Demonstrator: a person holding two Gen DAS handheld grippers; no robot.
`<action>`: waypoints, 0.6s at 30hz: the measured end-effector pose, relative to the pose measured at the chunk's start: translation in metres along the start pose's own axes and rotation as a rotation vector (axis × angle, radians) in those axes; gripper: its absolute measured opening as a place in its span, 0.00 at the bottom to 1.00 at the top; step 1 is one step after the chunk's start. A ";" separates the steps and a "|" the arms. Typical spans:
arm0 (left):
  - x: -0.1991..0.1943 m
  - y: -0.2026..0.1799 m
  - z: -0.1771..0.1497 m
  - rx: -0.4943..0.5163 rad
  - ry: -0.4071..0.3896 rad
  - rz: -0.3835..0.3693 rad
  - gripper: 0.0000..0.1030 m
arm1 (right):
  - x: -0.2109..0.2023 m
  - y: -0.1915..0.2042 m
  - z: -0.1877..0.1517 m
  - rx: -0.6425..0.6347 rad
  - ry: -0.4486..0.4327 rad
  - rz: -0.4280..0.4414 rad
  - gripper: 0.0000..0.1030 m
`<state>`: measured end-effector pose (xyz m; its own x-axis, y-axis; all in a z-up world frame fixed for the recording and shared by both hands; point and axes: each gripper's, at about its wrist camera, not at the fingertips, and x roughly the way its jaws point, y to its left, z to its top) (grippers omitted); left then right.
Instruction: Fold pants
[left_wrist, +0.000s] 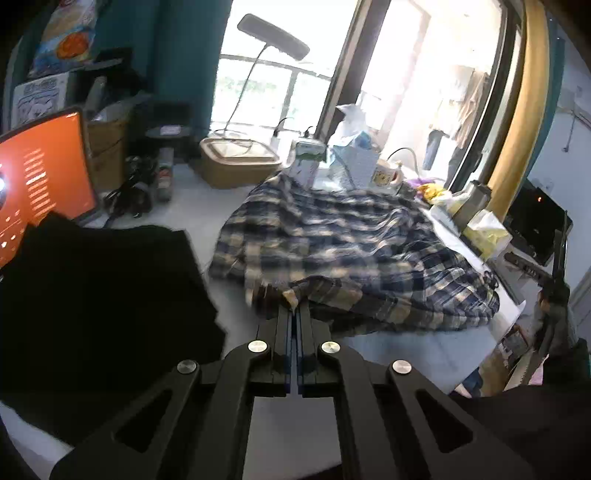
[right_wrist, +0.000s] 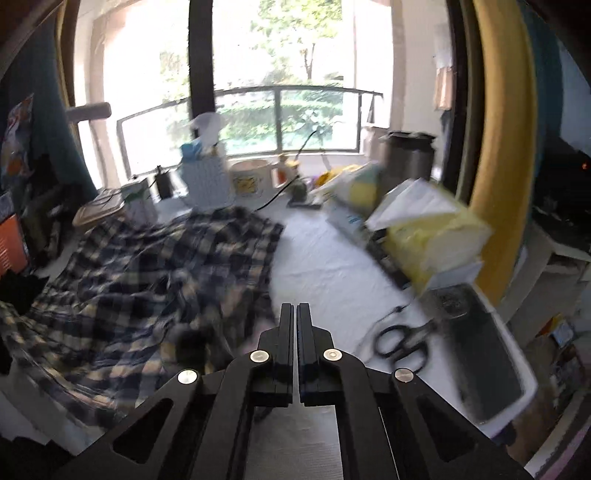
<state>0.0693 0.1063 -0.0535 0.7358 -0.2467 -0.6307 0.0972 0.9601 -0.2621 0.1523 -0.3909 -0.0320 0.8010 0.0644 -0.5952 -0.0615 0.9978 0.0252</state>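
The plaid pants (left_wrist: 351, 243), soft woven cloth checked in navy and cream, lie rumpled in loose folds across the middle of the white-covered desk (left_wrist: 229, 192), their long axis running from the near edge toward the cluttered far edge by the window. The left gripper (left_wrist: 294, 309), matte black with blue pad strips, has its jaws pressed together on a bunched fold of the pants at their near edge. The right gripper (right_wrist: 296, 306) hangs over bare white cover just beside the pants' right edge, its jaws nearly touching with nothing visible between them. Black-handled scissors (right_wrist: 402, 341) lie near the desk's right edge, beside a glossy dark slab (right_wrist: 480, 350) in a white frame.
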 end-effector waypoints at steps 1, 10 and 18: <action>0.003 0.002 -0.005 0.004 0.031 0.001 0.00 | 0.002 -0.006 0.000 0.014 0.005 -0.017 0.01; 0.001 -0.007 -0.033 0.042 0.157 -0.045 0.02 | -0.001 0.004 -0.023 -0.090 0.044 0.096 0.27; 0.000 -0.032 -0.014 0.092 0.043 -0.045 0.55 | 0.009 0.026 -0.038 -0.140 0.038 0.213 0.59</action>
<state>0.0574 0.0739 -0.0553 0.7001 -0.2932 -0.6510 0.1923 0.9555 -0.2236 0.1353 -0.3652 -0.0669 0.7385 0.2700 -0.6178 -0.3109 0.9494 0.0433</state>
